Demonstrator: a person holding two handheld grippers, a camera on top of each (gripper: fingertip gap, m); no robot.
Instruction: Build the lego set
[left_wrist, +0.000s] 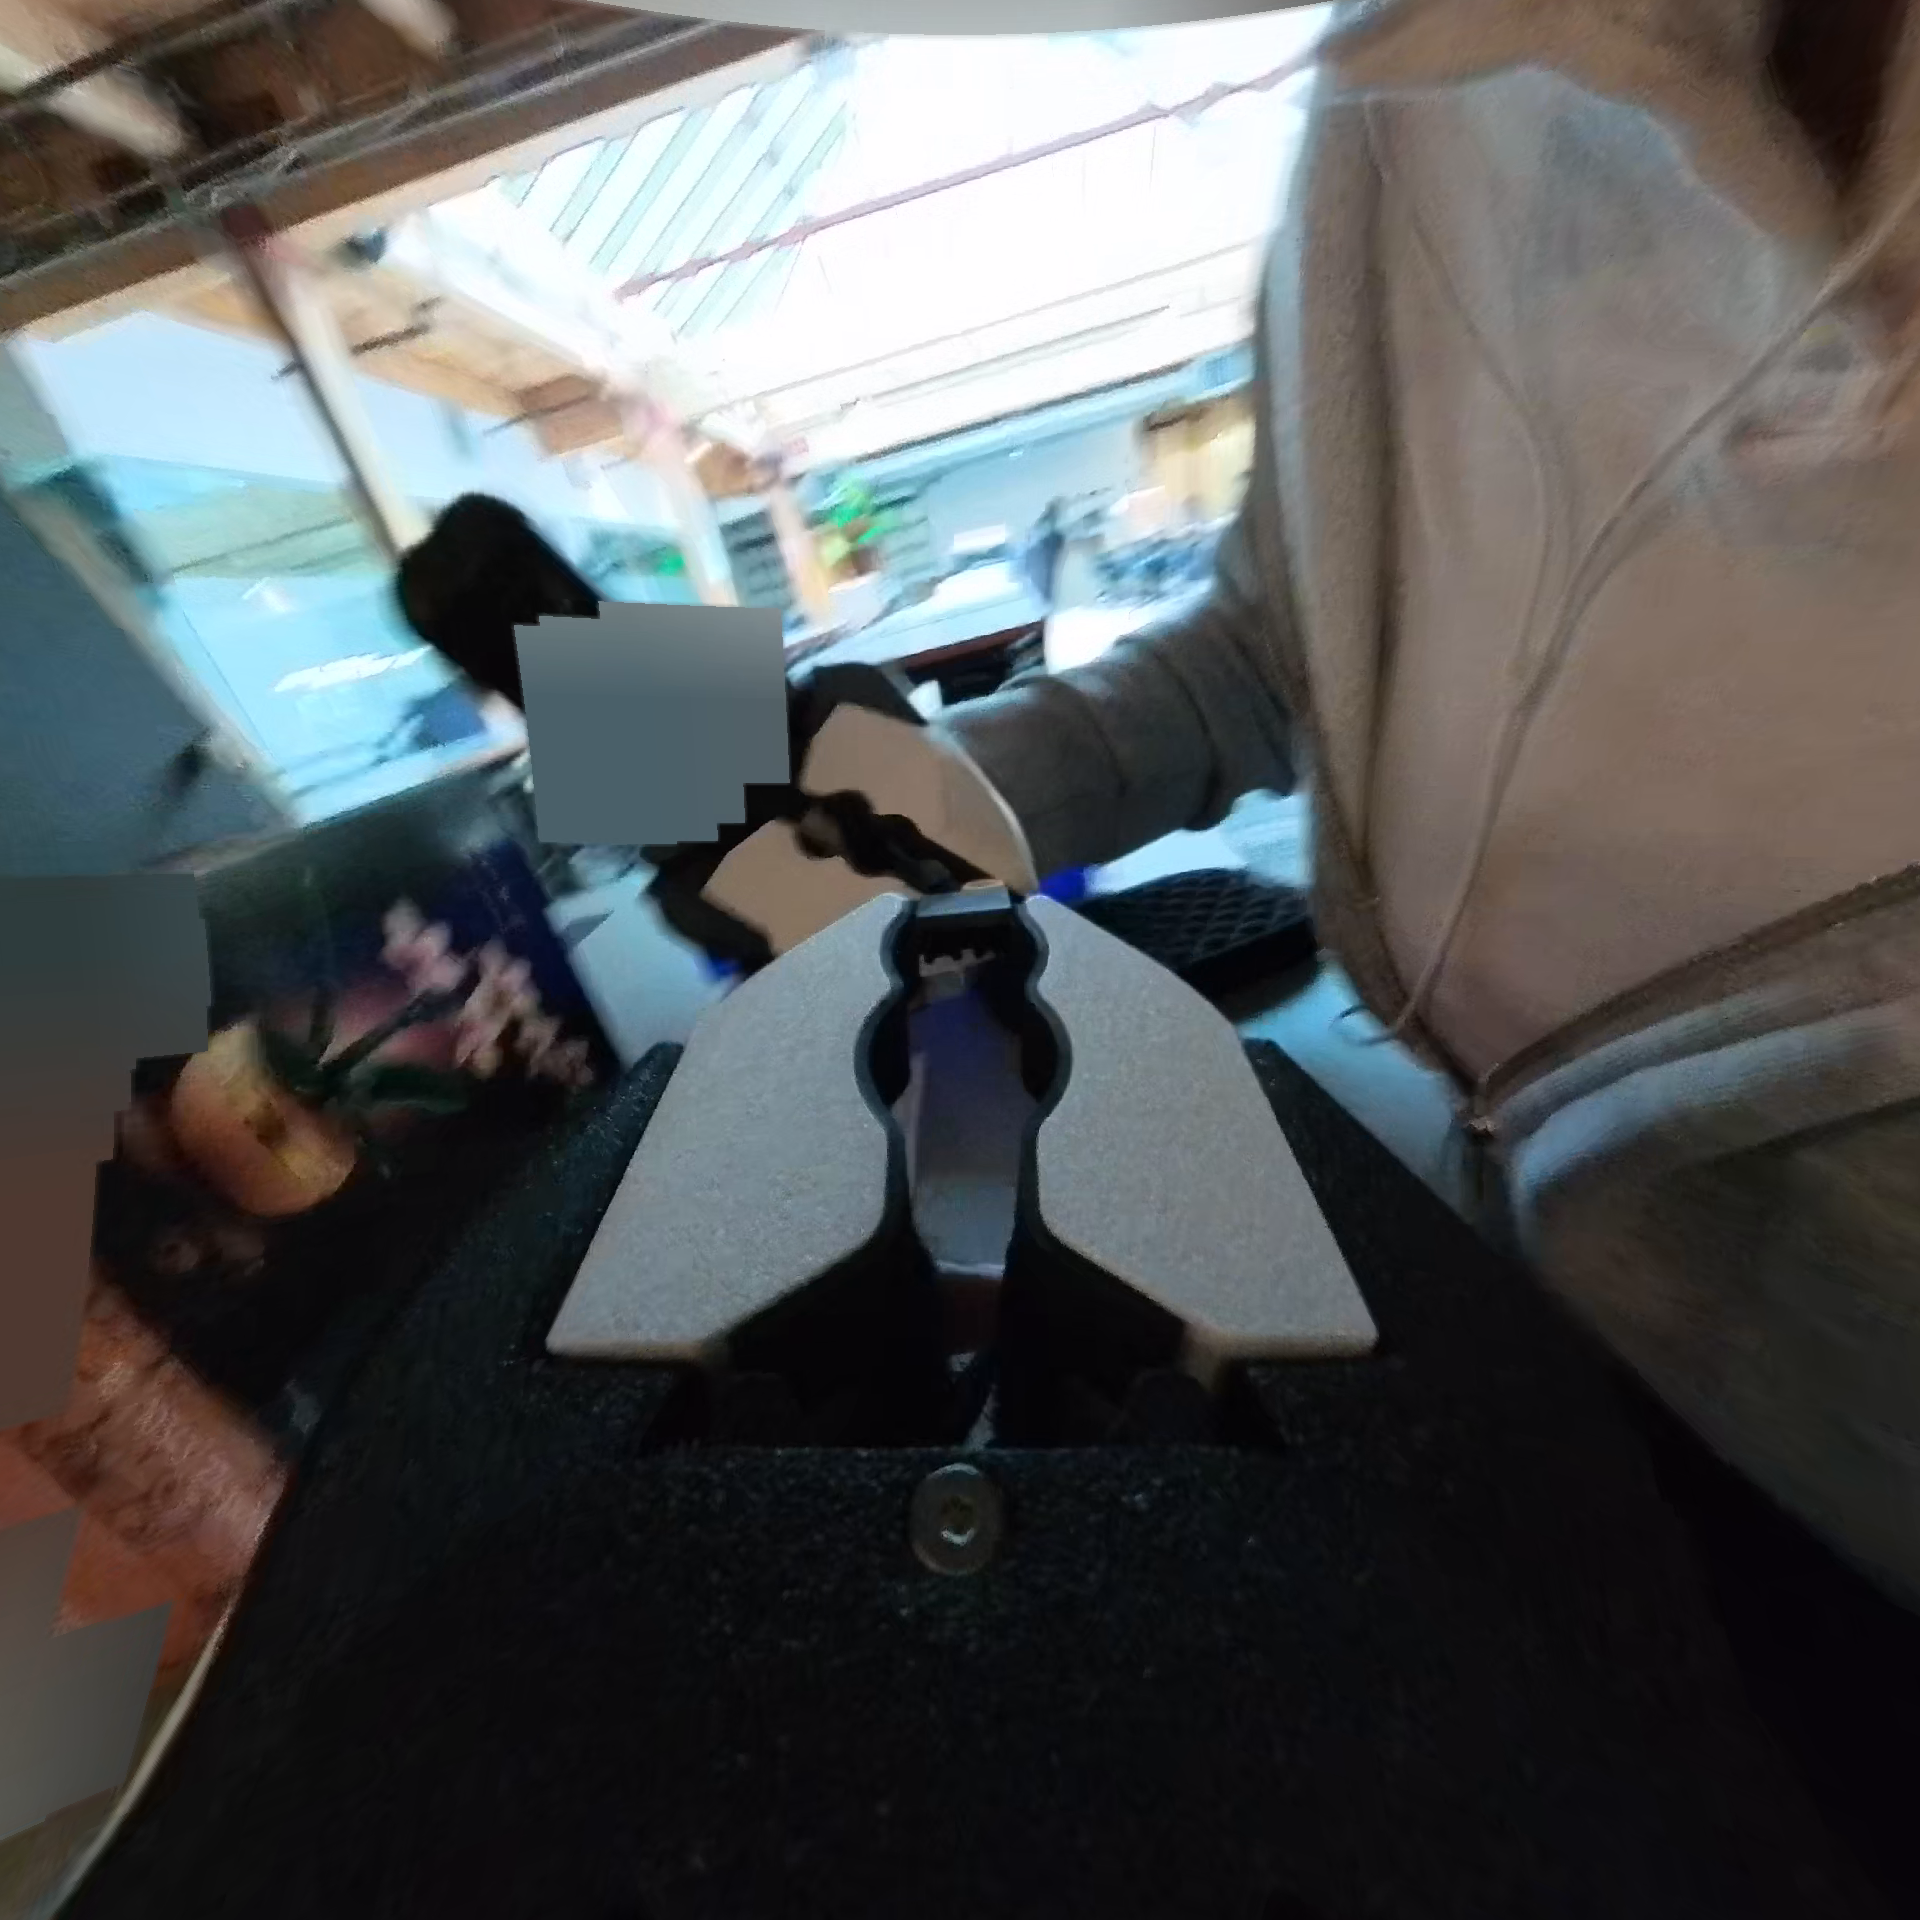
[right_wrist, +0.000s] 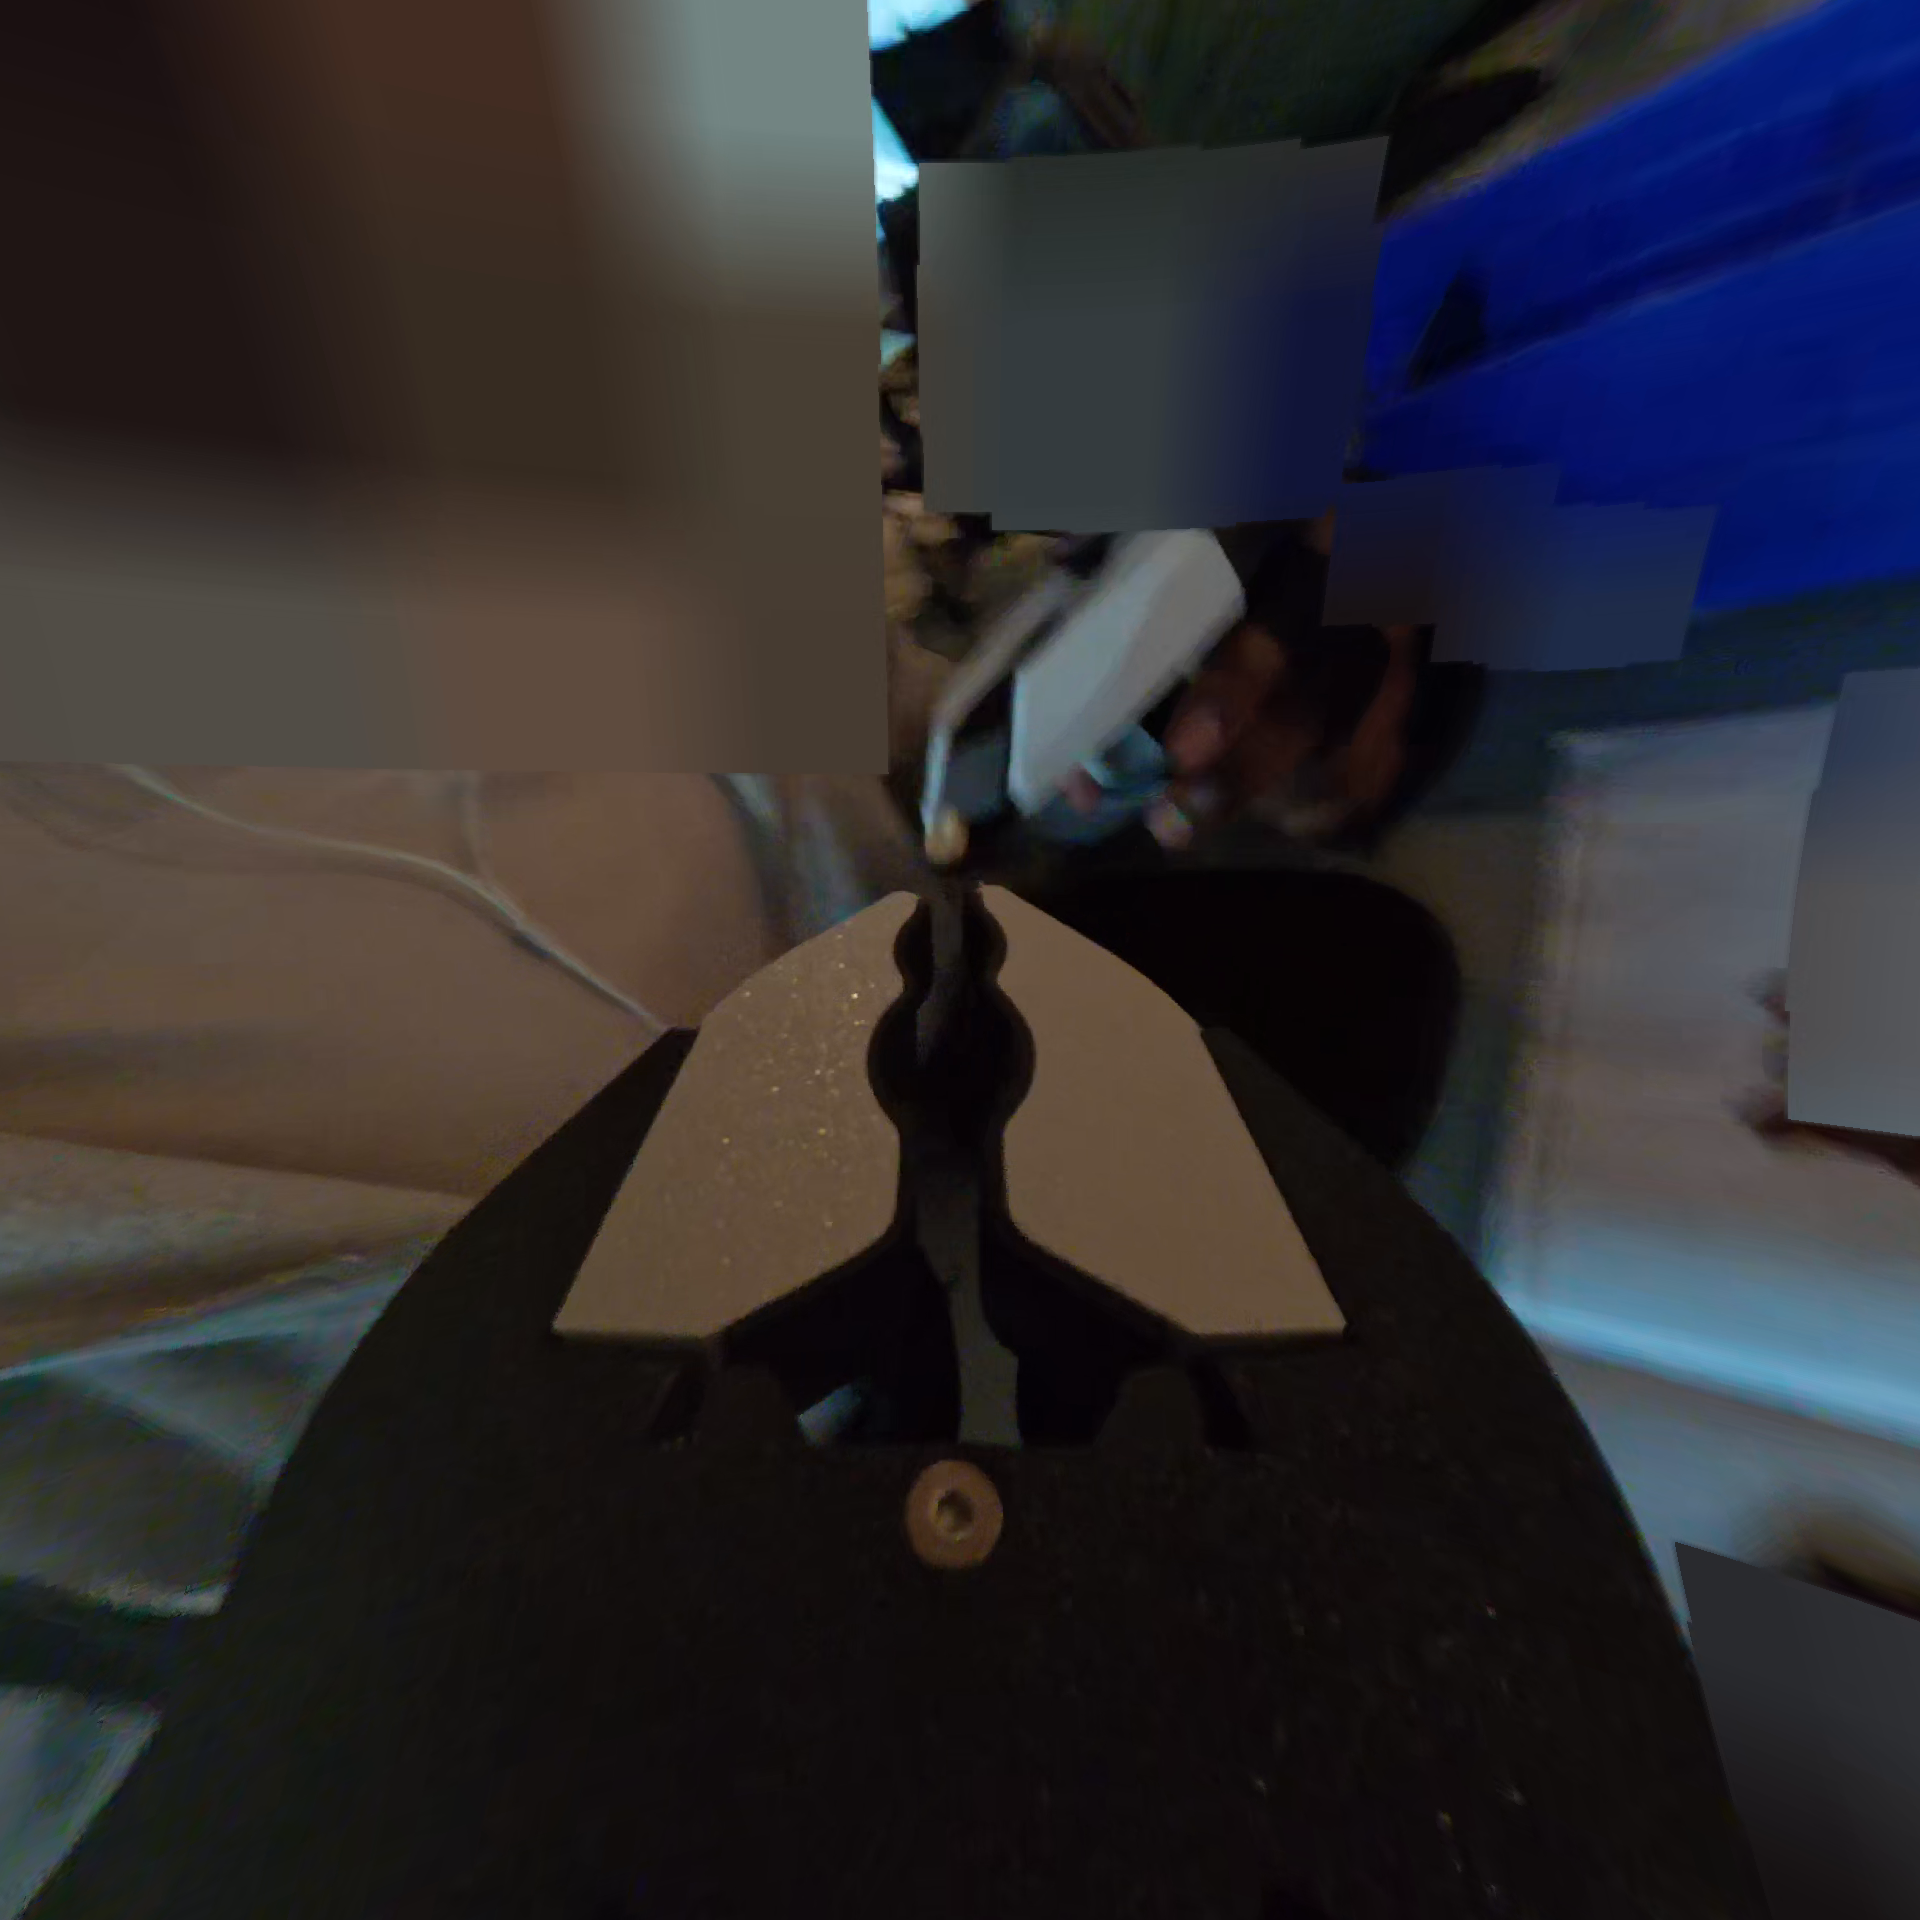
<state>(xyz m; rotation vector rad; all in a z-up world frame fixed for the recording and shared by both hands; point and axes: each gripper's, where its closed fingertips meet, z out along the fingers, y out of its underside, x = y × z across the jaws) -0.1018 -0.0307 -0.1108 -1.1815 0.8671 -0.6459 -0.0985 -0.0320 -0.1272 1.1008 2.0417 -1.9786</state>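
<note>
The left tongs (left_wrist: 964, 906) pinched a small black toothed piece (left_wrist: 962, 923) by its sides, held in the air before a person's beige top (left_wrist: 1558, 623). The right tongs (right_wrist: 951, 904) were pressed nearly together, tips just beside it; I could not tell if they held anything. The piece looked light, stiff and easily dropped, and best gripped on its flat sides.

A dark box (left_wrist: 416, 997) printed with pink flowers is sitting left of the gripper, a black mesh tray (left_wrist: 1195, 925) lying just beyond it, blue bins (right_wrist: 1662, 291) standing farther off.
</note>
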